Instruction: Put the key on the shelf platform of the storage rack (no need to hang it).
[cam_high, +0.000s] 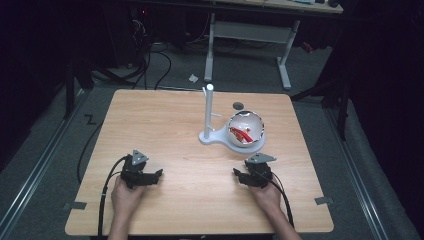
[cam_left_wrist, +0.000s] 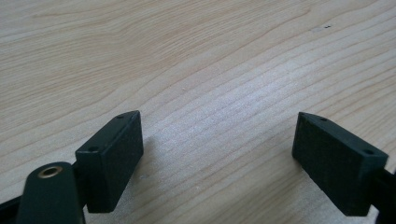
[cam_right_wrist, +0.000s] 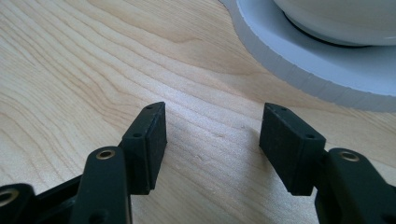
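**Bowl on stand, grippers flank front of surface**

Bowl (cam_high: 246, 128) sits on stand base (cam_high: 227, 140), pole (cam_high: 208, 111) just left of it, centre-right of surface (cam_high: 165, 120). Left gripper (cam_high: 159, 174) near front-left; right gripper (cam_high: 236, 173) front-right, just before base.

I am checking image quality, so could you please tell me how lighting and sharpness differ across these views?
High view: surroundings dark, light wooden table lit, glare on the white bowl. Left gripper view: even light, soft shadows, grain sharp. Right gripper view: round white base slightly blurred.

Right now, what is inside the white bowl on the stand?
The white bowl on the white stand holds something red; what it is I cannot tell. The near wall hides the bowl's bottom.
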